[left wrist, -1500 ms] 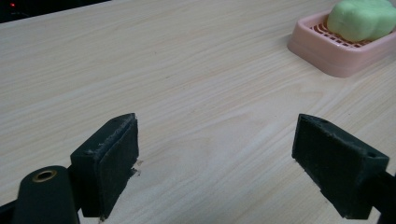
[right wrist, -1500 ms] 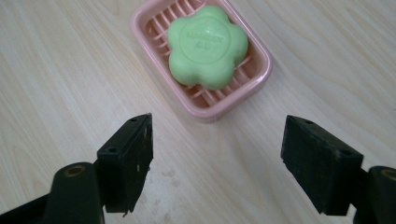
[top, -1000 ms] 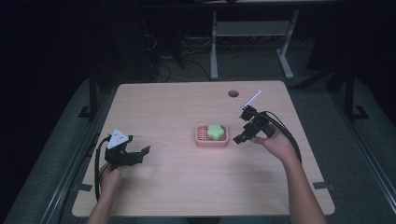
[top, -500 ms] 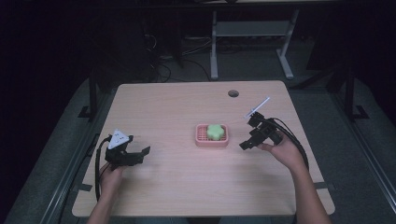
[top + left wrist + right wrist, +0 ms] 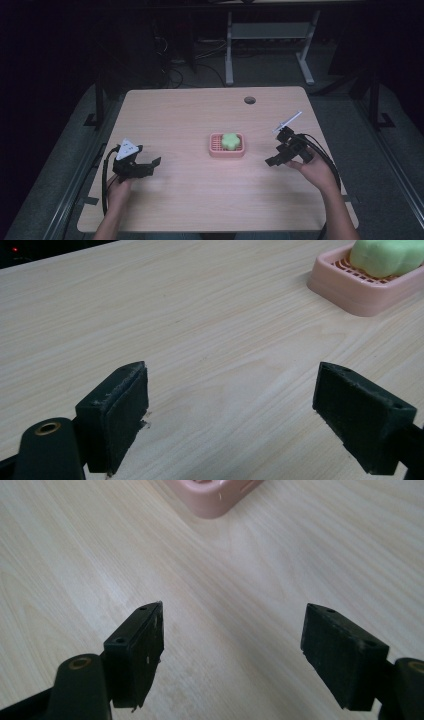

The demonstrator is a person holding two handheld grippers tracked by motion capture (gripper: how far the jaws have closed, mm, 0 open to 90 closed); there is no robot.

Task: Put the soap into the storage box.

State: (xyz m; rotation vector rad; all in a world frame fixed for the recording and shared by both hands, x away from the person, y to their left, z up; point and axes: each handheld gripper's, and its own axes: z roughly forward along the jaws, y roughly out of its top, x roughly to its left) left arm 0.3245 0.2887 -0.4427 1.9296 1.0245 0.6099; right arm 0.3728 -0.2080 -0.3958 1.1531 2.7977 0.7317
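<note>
A pink soap dish (image 5: pixel 215 148) sits mid-table and holds a green flower-shaped soap (image 5: pixel 230 141). In the left gripper view the dish (image 5: pixel 350 290) and the soap (image 5: pixel 385 257) lie at the top right. My left gripper (image 5: pixel 150 167) rests at the table's left side, open, jaws wide apart over bare wood (image 5: pixel 230 405). My right gripper (image 5: pixel 272 161) hovers right of the dish, open and with nothing between its jaws (image 5: pixel 232 655). A corner of the dish (image 5: pixel 210 497) shows at the top of the right gripper view.
The wooden table (image 5: pixel 200 200) has a round cable hole (image 5: pixel 249 100) near its far right. Dark floor, cables and a metal stand leg (image 5: pixel 229 50) lie beyond the far edge. Bare wood surrounds the dish on all sides.
My right gripper has drawn back from the dish, moving toward the table's near right and lowering. The left gripper has stayed still.
</note>
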